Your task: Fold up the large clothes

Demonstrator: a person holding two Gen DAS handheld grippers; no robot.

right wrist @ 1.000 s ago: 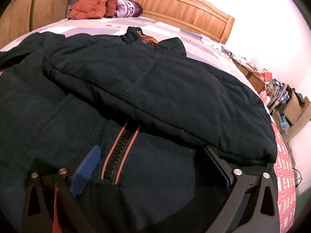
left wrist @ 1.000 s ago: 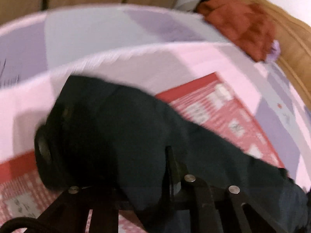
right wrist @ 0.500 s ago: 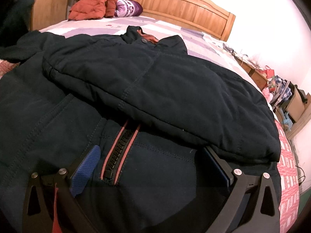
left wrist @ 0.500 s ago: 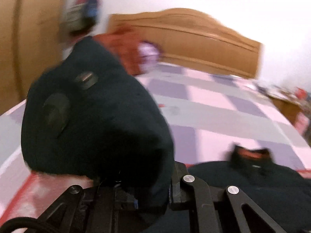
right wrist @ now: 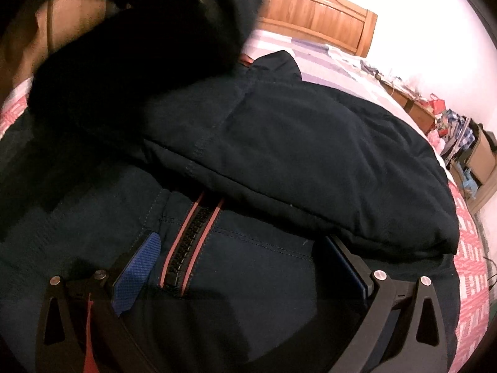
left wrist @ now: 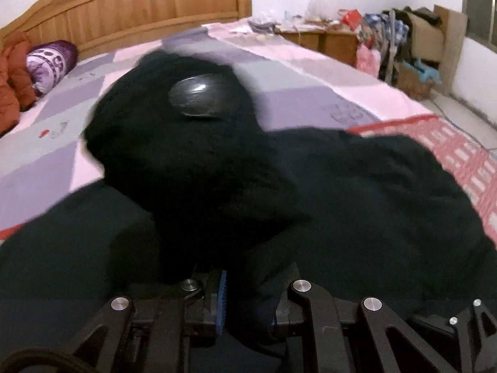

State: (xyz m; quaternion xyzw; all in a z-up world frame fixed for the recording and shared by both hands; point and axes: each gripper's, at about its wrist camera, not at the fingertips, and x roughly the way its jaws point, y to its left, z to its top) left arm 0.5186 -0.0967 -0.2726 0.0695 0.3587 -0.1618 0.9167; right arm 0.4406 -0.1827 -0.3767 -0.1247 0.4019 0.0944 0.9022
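Observation:
A large dark navy jacket point(right wrist: 295, 143) lies on the bed, one sleeve folded across its front, its zipper point(right wrist: 189, 242) with red trim showing. My left gripper point(left wrist: 245, 307) is shut on the jacket's other sleeve cuff point(left wrist: 186, 143), which has a metal snap button point(left wrist: 198, 98), and holds it lifted above the jacket body point(left wrist: 372, 205). In the right wrist view that lifted sleeve point(right wrist: 130, 40) hangs blurred at the upper left. My right gripper point(right wrist: 239, 276) is open, its fingers resting on the jacket's lower front either side of the zipper.
The bed has a pink and purple checked sheet point(left wrist: 295, 71) and a wooden headboard point(left wrist: 139, 6). A red garment point(left wrist: 12, 77) and purple pillow point(left wrist: 49, 62) lie by the headboard. A bedside cabinet point(left wrist: 326, 42) and cluttered boxes point(left wrist: 425, 49) stand to the right.
My left gripper has swung the held sleeve up and rightwards, from the bed's left side to over the jacket body. The right gripper has stayed put, open on the jacket.

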